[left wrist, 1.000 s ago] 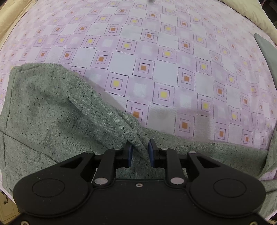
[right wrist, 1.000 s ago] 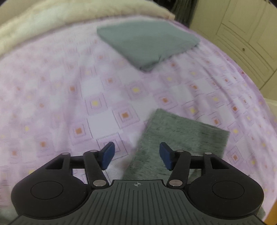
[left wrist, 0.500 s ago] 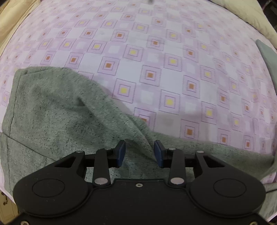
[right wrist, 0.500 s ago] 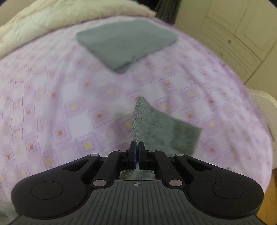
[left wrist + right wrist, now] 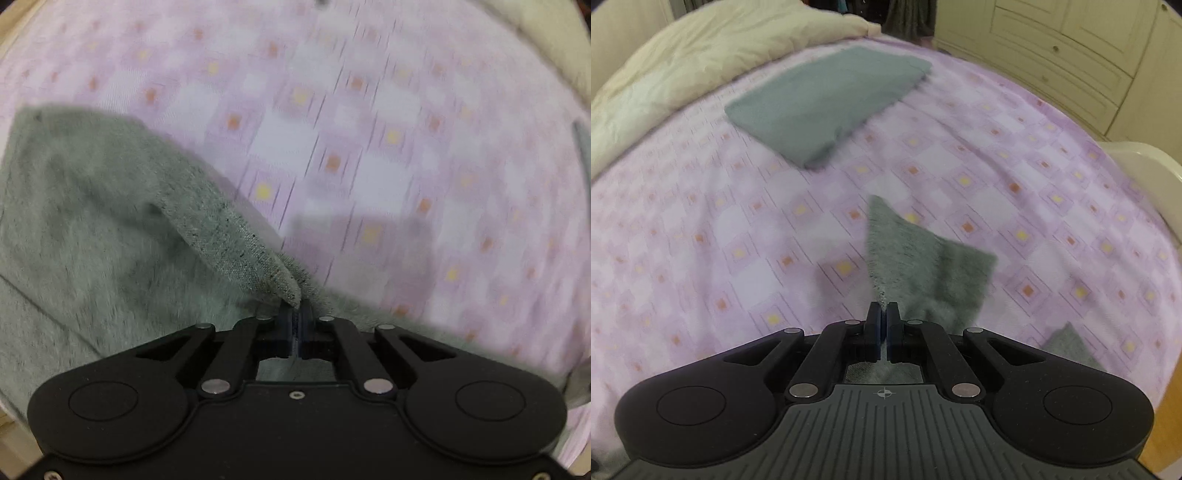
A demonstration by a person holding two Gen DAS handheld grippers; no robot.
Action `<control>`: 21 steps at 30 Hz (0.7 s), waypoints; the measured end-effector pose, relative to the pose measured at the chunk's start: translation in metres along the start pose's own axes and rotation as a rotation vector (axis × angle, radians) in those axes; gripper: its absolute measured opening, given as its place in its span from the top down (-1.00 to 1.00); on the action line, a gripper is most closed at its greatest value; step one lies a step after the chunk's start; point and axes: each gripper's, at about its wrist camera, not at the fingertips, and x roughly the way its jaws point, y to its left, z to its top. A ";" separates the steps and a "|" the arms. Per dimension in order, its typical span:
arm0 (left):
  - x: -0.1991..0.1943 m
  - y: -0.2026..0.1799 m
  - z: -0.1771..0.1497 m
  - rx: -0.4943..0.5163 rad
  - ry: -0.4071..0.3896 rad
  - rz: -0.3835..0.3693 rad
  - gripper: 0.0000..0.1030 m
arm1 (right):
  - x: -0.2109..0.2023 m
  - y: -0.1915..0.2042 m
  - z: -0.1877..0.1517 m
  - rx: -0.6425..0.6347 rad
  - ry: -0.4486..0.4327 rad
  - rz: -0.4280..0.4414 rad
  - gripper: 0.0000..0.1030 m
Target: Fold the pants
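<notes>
One bed (image 5: 701, 236) under a lilac checked sheet fills both views, cream cupboards (image 5: 1071, 55) behind. The grey-green pants (image 5: 92, 229) lie near its edge, a folded grey cloth (image 5: 827, 99) farther off. The left gripper (image 5: 297, 314) and right gripper (image 5: 883, 317) each pinch the pants' fabric tight.

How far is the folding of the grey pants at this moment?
Done: both tongs are shut on the pants, the left tongs on a raised ridge of cloth, the right tongs on a lifted end. A folded grey garment lies apart on the bedsheet. In hand: lifting. Left: laying the fold; most cloth is spread flat.
</notes>
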 end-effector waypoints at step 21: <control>-0.107 0.041 -0.171 -0.028 -0.185 0.032 0.93 | -0.064 -0.140 -0.101 0.124 0.051 0.162 0.95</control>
